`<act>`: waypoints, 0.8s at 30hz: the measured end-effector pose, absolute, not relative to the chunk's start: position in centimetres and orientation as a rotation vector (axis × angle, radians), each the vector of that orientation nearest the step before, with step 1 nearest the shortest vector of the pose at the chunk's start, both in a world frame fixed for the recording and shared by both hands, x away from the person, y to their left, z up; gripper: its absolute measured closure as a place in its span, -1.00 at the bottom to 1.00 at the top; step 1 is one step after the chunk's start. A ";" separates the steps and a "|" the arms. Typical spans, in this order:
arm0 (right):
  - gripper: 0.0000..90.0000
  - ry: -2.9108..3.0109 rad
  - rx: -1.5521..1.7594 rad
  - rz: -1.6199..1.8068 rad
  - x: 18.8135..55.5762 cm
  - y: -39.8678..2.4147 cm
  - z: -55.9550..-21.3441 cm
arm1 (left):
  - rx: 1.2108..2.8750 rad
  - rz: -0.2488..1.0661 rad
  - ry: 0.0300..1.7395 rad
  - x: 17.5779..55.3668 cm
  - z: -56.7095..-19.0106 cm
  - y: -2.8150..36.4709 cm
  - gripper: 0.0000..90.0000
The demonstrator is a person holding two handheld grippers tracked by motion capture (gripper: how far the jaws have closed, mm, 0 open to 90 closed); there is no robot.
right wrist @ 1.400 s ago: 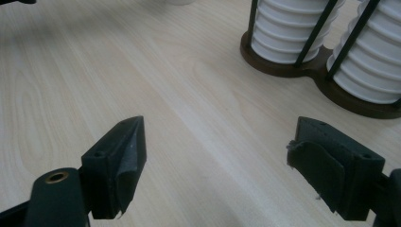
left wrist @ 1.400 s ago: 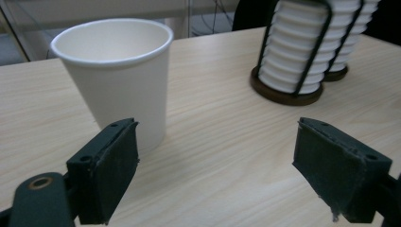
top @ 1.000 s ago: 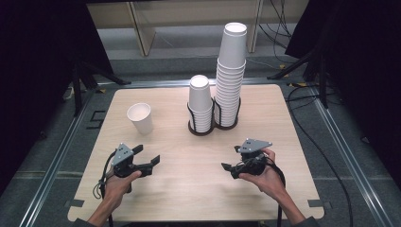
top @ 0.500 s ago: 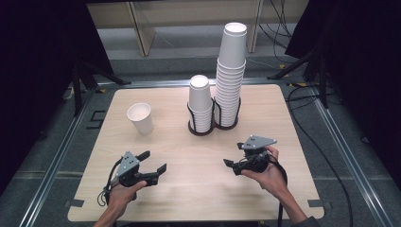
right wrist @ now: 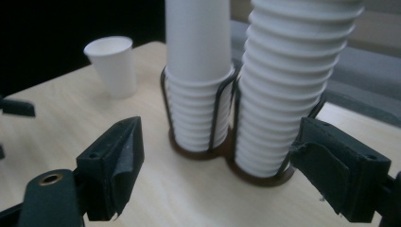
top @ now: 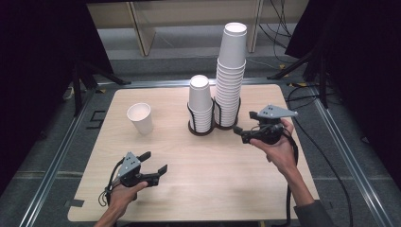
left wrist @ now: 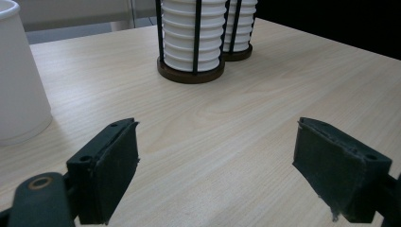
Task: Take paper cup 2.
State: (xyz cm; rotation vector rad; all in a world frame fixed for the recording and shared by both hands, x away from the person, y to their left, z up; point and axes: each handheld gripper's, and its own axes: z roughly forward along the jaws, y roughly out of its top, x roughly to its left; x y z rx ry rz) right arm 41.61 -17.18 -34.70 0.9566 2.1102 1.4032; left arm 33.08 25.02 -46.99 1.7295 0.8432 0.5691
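A single white paper cup (top: 140, 118) stands upright at the table's left. Two stacks of white cups sit in a black wire double holder (top: 202, 129): a short stack (top: 200, 99) and a tall stack (top: 231, 71). My right gripper (top: 240, 133) is open, raised just right of the tall stack, jaws pointing at it. In the right gripper view the short stack (right wrist: 198, 71) and tall stack (right wrist: 288, 94) stand close ahead of the open gripper (right wrist: 217, 175). My left gripper (top: 155, 161) is open and empty near the front edge, and its own view shows the gripper (left wrist: 217, 175) low over the wood, the single cup (left wrist: 19, 80) to its left.
The wooden table (top: 222, 175) has rounded corners and sits inside a metal floor frame (top: 340, 156). Cables (top: 326, 142) trail on the floor at the right. Dark curtains and stand legs (top: 85, 75) flank the table.
My right gripper has risen and moved forward to the tall stack. My left gripper has drawn back slightly towards the front edge. Both stay open.
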 end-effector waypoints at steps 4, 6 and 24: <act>-0.64 2.063 0.959 1.431 43.0 -17.3 -32.7 | 1.737 0.559 0.859 33.1 -47.1 25.0 -0.68; -0.63 2.048 0.935 1.421 43.5 -17.3 -31.7 | 1.729 0.559 0.816 33.4 -47.3 24.9 -0.68; -0.66 1.933 1.028 1.504 49.7 -16.8 -24.8 | 1.768 0.567 0.809 33.3 -47.4 24.6 -0.68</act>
